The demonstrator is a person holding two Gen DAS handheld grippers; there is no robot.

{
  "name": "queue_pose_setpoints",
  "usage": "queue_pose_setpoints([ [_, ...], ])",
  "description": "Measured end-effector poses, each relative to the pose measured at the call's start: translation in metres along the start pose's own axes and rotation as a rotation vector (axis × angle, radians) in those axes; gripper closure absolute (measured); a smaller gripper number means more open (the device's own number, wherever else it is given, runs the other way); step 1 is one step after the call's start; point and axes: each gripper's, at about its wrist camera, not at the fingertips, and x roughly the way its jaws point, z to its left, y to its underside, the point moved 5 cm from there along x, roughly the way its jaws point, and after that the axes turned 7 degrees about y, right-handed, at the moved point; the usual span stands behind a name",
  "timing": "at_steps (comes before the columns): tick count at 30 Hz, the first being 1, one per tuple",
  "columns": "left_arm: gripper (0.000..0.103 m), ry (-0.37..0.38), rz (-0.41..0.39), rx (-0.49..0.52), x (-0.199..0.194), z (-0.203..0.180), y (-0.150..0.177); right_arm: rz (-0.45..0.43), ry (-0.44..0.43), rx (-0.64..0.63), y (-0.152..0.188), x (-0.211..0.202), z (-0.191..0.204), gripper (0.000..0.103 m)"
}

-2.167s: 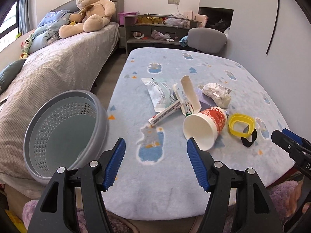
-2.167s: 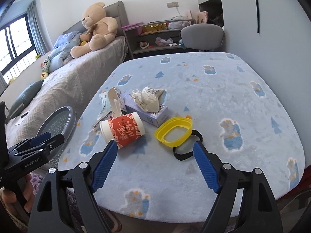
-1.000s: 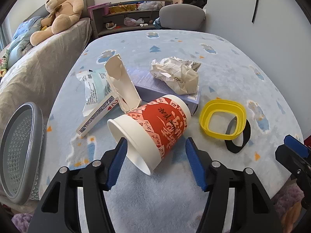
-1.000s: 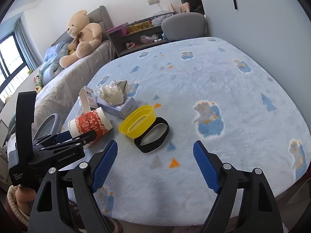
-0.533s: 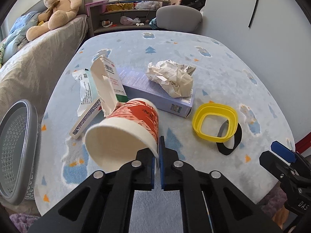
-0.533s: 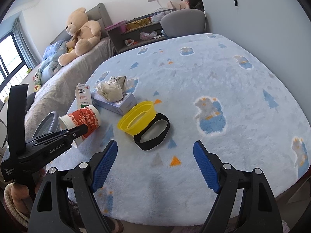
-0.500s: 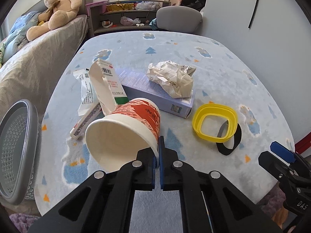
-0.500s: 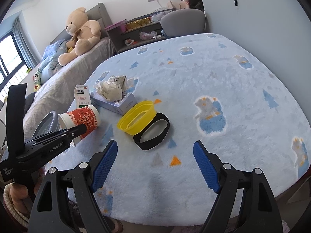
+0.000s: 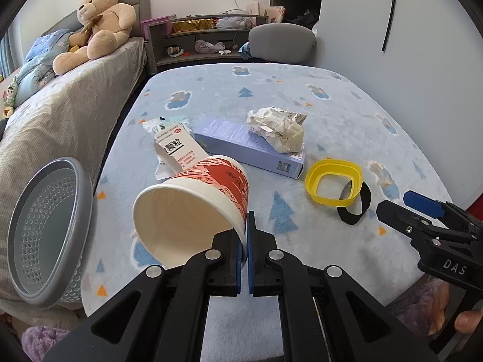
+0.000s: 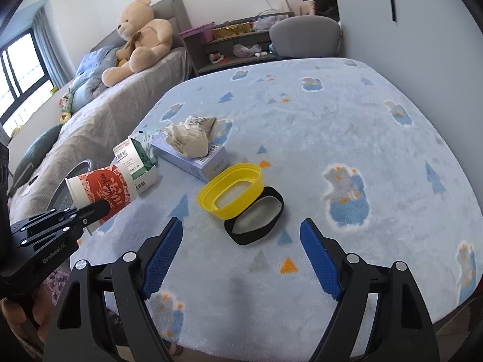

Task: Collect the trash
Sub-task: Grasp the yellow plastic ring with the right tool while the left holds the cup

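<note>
My left gripper (image 9: 246,232) is shut on the rim of a red-and-white paper cup (image 9: 193,211), which hangs tilted above the blue patterned table (image 9: 332,114) with its mouth toward the camera. The same cup (image 10: 102,188) shows in the right wrist view, pinched by the left gripper (image 10: 101,208). My right gripper (image 10: 240,247) stands open over the table's near edge, with nothing between its fingers. Just beyond it lie a yellow plastic ring (image 10: 231,190) and a black band (image 10: 256,215). Further off are a purple box (image 9: 250,144) with a crumpled paper ball (image 9: 276,128) on it, and a white medicine carton (image 9: 176,147).
A grey perforated basket (image 9: 42,241) leans at the table's left edge against the grey bed (image 9: 54,120). A teddy bear (image 9: 99,15) sits on the bed. A grey chair (image 9: 282,42) and a shelf (image 9: 205,39) stand behind the table. A wall runs along the right.
The left gripper closed on the cup's rim and lifted it off the table, drawing back toward the near edge. The medicine carton tipped over. The right gripper stayed open, almost still.
</note>
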Motion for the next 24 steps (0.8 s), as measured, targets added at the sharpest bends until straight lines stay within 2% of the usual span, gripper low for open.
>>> queue_pose_setpoints([
  [6, 0.100, -0.034, -0.032, -0.027, -0.021, 0.013, 0.004, 0.035, -0.019, -0.124, -0.016, 0.018, 0.018, 0.024],
  [9, 0.100, -0.041, -0.047, -0.039, -0.030, 0.017, 0.005, 0.067, -0.025, -0.181, -0.024, 0.030, 0.022, 0.018],
  [12, 0.100, -0.051, -0.059, -0.050, -0.036, 0.020, 0.006, 0.105, -0.037, -0.223, -0.030, 0.044, 0.023, 0.016],
  [20, 0.100, -0.065, -0.059, -0.075, -0.041, 0.032, 0.005, 0.184, -0.051, -0.322, -0.034, 0.072, 0.029, 0.012],
  [24, 0.100, -0.069, -0.059, -0.084, -0.041, 0.035, 0.006, 0.209, -0.031, -0.388, -0.031, 0.082, 0.036, 0.012],
])
